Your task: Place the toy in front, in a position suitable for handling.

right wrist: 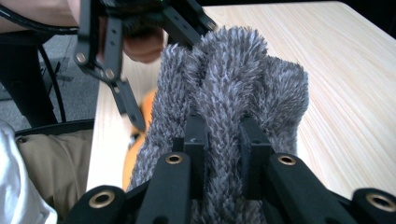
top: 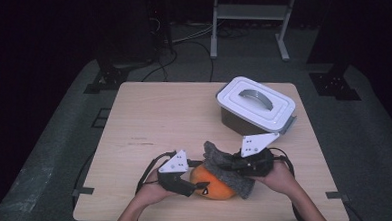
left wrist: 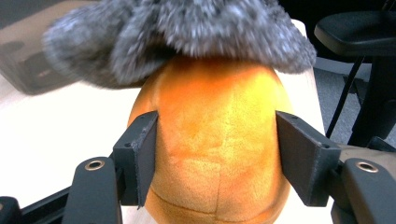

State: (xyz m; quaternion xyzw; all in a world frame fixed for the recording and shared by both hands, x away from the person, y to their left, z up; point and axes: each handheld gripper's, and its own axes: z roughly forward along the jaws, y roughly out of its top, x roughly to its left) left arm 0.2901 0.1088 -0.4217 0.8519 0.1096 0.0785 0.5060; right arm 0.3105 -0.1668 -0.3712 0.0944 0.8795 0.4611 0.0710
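At the table's (top: pixel 149 108) near edge, the left gripper (left wrist: pixel 217 158) has its fingers (left wrist: pixel 142 154) closed around an orange plush toy (left wrist: pixel 215 140) (egg-shaped, lying on the wood). Just beyond, the right gripper (right wrist: pixel 223 154) pinches a fold of a fuzzy grey sock (right wrist: pixel 233 84) draped over the toy. Farther back stands a white-lidded container (top: pixel 257 105).

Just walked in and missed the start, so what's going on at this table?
A person works near the table's front edge with a gripper in each hand. The left gripper has its jaws either side of an orange plush toy, seemingly gripping it. The right gripper is pinching a grey fuzzy cloth that lies draped over the toy's top. A white-lidded box sits closed at the far right, untouched.
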